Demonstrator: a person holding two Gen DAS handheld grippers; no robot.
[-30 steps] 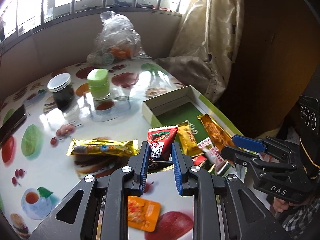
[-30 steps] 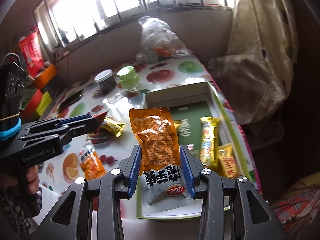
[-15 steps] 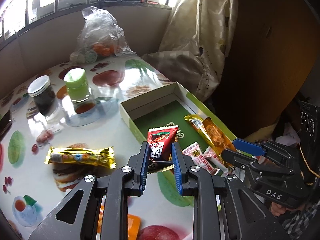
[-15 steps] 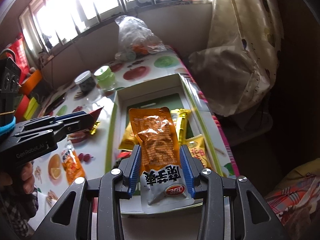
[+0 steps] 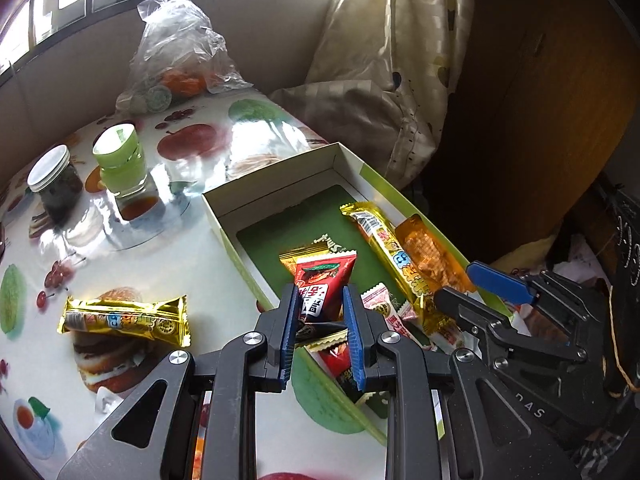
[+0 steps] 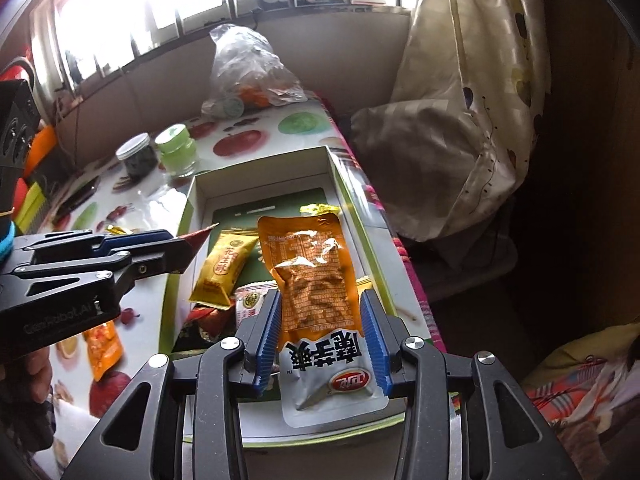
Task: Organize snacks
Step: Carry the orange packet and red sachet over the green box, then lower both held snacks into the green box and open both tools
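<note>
the red snack packet (image 5: 322, 286) is pinched between the blue pads of the left hand-held gripper (image 5: 320, 320) and is held above the near left part of the green cardboard box (image 5: 280, 196). the orange snack pouch (image 6: 316, 276) is clamped across its width by the right hand-held gripper (image 6: 320, 328), its printed silver end hanging back toward the camera, and it is held over the near right part of the same box. inside the box a long gold bar (image 5: 394, 258), a yellow packet (image 6: 224, 268) and a small pink-and-white packet (image 5: 384, 312) are already lying, so the near end is crowded while the far end shows bare green floor.

the step in hand is judged to be the placing of both held packets into the box. it would be done well if each packet were lowered flat and carried toward the bare far end, so that nothing is stacked on the pile by the near wall. the two grippers are close to one another; one release at a time would be safer than both together. the jaws should be spread only once the packet is low, since a light foil pouch can slide or tip over the low rim.

on the fruit-patterned bench (image 5: 192, 248) another gold bar (image 5: 124, 318) and a small orange packet (image 6: 102, 342) are left outside the box, apparently yet to be collected. two jars, green-lidded (image 5: 120, 160) and white-lidded (image 5: 54, 178), and a clear plastic bag (image 5: 180, 52) stand farther off.
</note>
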